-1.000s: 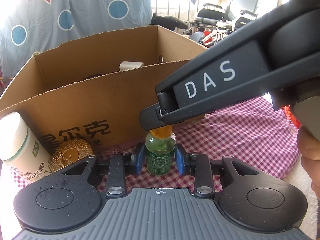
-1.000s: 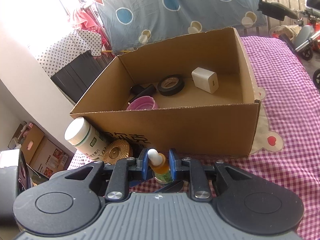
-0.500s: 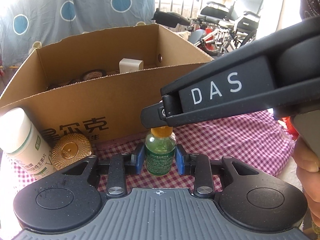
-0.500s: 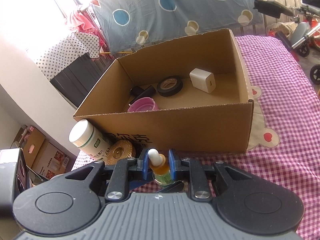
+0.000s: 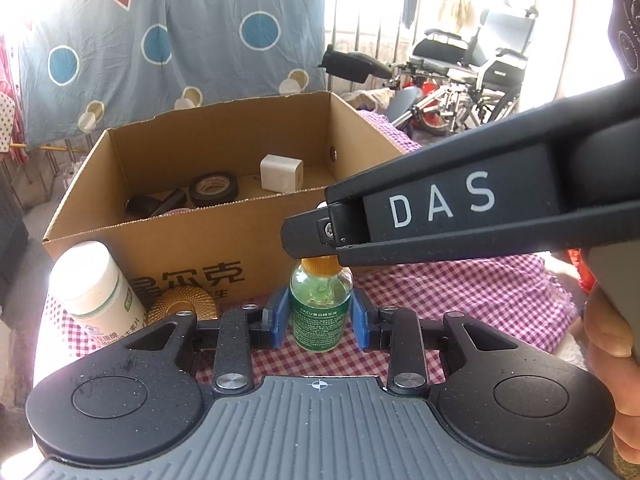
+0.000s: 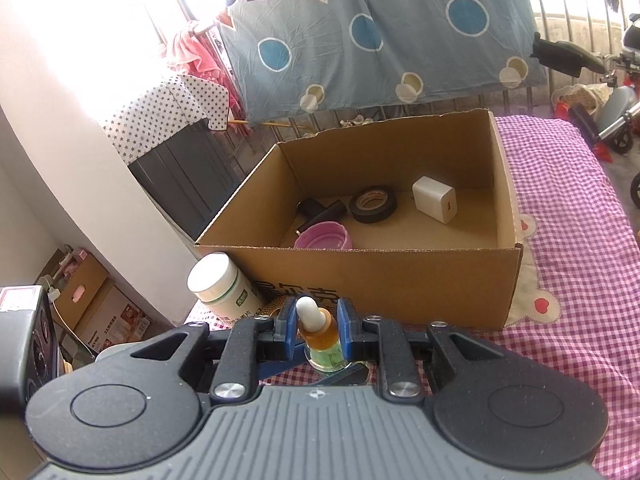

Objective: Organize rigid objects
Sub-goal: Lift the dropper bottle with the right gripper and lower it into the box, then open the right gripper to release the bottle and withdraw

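The small glass dropper bottle (image 5: 320, 312) of green liquid, amber collar and white rubber bulb on top, stands upright in front of the cardboard box (image 5: 192, 240), above the pink checked cloth (image 5: 460, 292). The left gripper (image 5: 320, 318) has its blue pads narrowed on the bottle's body, while the right gripper (image 6: 318, 326) pinches its neck. Just left lie a white plastic jar (image 5: 96, 284) and a ribbed gold lid (image 5: 182, 304). Inside the box: black tape roll (image 6: 373, 204), white charger cube (image 6: 434, 199), pink cup (image 6: 324, 236).

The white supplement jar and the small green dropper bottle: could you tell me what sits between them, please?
A gold textured round lid against the cardboard box, seen in the left wrist view.
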Demonstrator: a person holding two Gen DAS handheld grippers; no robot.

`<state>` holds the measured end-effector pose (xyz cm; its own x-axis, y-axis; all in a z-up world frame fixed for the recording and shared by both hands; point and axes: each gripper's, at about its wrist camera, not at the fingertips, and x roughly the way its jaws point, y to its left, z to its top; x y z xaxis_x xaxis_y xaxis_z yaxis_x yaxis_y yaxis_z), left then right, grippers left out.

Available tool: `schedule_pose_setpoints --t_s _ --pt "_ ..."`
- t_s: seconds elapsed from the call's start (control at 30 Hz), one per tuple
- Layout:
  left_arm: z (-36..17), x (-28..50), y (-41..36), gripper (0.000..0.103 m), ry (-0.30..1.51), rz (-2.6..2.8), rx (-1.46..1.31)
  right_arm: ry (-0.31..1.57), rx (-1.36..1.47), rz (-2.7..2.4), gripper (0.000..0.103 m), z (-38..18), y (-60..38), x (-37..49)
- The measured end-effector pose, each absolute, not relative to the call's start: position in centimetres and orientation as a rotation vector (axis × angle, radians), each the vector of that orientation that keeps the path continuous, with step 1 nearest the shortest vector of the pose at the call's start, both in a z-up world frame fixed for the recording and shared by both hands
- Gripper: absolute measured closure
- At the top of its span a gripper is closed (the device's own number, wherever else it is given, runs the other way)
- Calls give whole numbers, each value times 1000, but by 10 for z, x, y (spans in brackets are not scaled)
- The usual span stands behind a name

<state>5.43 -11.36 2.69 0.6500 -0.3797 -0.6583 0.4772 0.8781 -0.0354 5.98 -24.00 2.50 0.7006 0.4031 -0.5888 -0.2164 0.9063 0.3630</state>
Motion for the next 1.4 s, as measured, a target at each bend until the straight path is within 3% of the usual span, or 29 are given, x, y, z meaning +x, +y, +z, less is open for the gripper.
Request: schedule_pose_setpoints --t_s 0.3,0.47,0.9,1.23,1.33,1.4 --pt "81 80 -109 72 605 -463 132 603 206 412 80 90 -227 83" --pt "88 125 -116 72 655 -470 85 626 177 415 80 104 -229 129" --pt "26 228 -128 72 927 -390 39 845 257 446 80 29 -252 250" --pt "9 240 -118 70 1028 -355 29 902 295 482 80 -9 -253 276" --pt "9 238 -119 64 1015 -345 39 919 283 488 80 -13 -249 275" --pt "12 236 -117 55 997 -350 33 925 294 503 79 -14 -247 274"
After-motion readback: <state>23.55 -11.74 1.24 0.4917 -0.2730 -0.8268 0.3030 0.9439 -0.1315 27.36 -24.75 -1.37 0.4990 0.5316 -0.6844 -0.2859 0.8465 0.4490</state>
